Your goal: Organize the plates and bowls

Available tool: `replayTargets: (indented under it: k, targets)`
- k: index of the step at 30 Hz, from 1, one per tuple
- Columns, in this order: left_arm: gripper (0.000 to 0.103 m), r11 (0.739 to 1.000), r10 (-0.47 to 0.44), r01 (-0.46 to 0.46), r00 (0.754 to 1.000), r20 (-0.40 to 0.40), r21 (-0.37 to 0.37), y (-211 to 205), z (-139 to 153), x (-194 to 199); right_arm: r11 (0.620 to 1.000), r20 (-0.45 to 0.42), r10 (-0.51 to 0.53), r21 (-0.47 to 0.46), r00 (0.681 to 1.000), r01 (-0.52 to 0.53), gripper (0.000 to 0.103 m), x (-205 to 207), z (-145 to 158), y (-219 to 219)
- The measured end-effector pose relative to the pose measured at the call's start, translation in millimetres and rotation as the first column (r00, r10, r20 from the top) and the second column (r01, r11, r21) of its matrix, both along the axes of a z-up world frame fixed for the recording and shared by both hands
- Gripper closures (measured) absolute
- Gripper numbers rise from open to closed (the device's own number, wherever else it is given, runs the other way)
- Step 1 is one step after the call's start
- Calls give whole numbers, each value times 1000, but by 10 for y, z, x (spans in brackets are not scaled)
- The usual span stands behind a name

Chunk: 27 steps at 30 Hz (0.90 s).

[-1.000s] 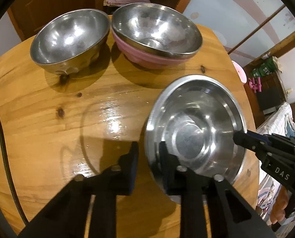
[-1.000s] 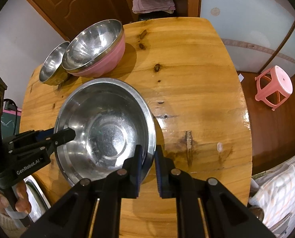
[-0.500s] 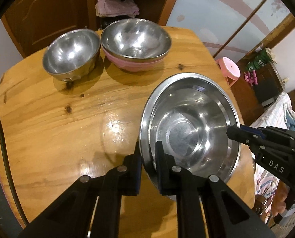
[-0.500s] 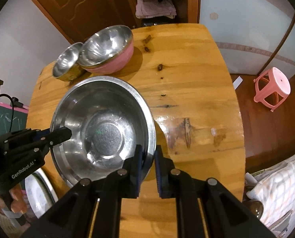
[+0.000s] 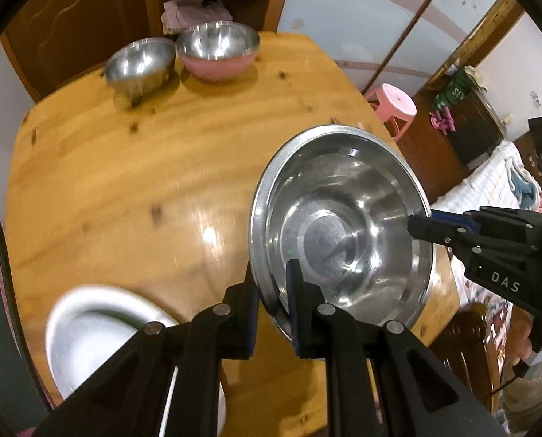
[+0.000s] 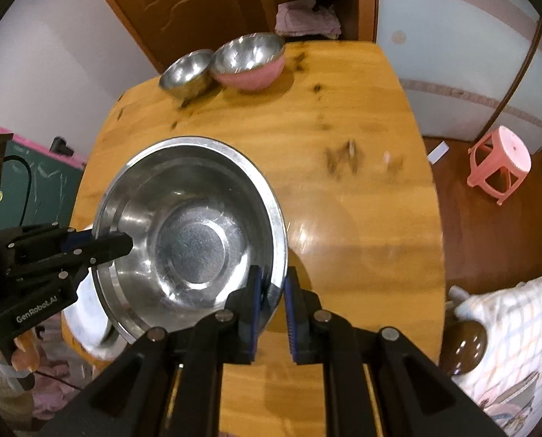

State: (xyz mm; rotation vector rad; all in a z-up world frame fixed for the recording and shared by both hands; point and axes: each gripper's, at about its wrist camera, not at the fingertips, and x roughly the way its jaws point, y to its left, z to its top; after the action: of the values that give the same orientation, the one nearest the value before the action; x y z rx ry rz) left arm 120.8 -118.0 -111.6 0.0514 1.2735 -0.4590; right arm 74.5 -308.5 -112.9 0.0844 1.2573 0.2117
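Observation:
A large steel basin (image 5: 343,225) is held in the air above the wooden table (image 5: 125,182) by both grippers. My left gripper (image 5: 272,291) is shut on its near-left rim. My right gripper (image 6: 271,291) is shut on the opposite rim and shows in the left wrist view (image 5: 431,227). The basin also shows in the right wrist view (image 6: 190,233), with the left gripper (image 6: 114,245) on its left rim. A small steel bowl (image 5: 139,63) and a pink bowl with a steel bowl nested in it (image 5: 218,52) sit at the table's far edge.
A white plate (image 5: 99,338) lies on the table's near-left corner, below the basin's left side. A pink stool (image 6: 500,160) stands on the floor to the right. A shelf with folded cloth (image 6: 307,18) is behind the table. A bed (image 6: 507,346) is at right.
The left gripper closed on the basin's rim. Both grippers lifted the basin well above the table and drew back; the far bowls look smaller and the white plate has come into view.

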Motion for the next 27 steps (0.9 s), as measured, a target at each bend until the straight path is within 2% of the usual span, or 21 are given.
replayTargets:
  k: [7, 13, 27]
  targets:
    - [91, 1000, 13, -13, 998, -55, 0, 142, -376, -510, 1000, -44, 6, 3, 999, -6, 91, -426, -328, 120]
    - [90, 999, 45, -45, 994, -98, 7, 275, -693, -628, 999, -86, 22, -22, 996, -24, 91, -565, -578, 254]
    - [90, 998, 63, -63, 993, -99, 8, 339, -821, -646, 997, -70, 34, -71, 997, -39, 92, -552, -683, 399]
